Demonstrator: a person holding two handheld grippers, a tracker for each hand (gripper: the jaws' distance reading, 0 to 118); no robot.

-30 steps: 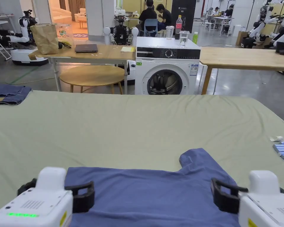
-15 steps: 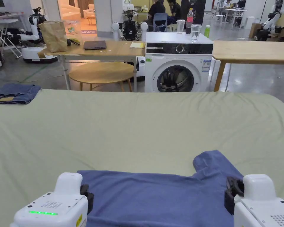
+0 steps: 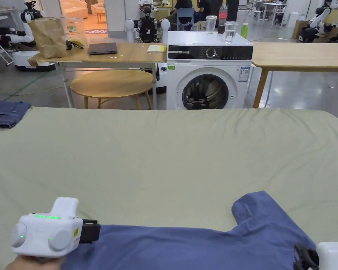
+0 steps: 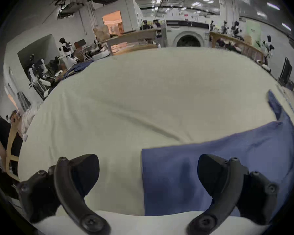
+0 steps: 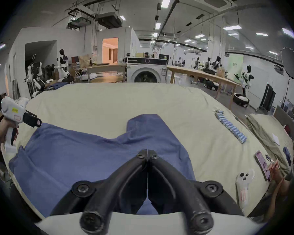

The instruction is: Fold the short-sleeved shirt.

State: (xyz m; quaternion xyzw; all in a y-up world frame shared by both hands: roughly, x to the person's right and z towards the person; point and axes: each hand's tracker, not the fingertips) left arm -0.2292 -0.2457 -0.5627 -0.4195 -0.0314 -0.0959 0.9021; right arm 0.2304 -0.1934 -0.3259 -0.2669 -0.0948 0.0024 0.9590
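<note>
A blue short-sleeved shirt lies flat on the pale green sheet at the near edge, one sleeve pointing away from me. My left gripper is at the shirt's left end, turned on its side. In the left gripper view it stands open, one jaw over bare sheet and the other over the shirt, whose corner lies between them. My right gripper sits at the shirt's right end below the sleeve. In its own view the jaws are pressed together on the fabric.
Folded jeans lie at the far left of the sheet. A row of small blue cylinders, a phone under a person's hand and a white controller lie to the right. A washing machine and tables stand beyond.
The right gripper's jaws, open a second ago, have closed at the shirt's right end. The left gripper has moved out to the shirt's left edge and rolled onto its side.
</note>
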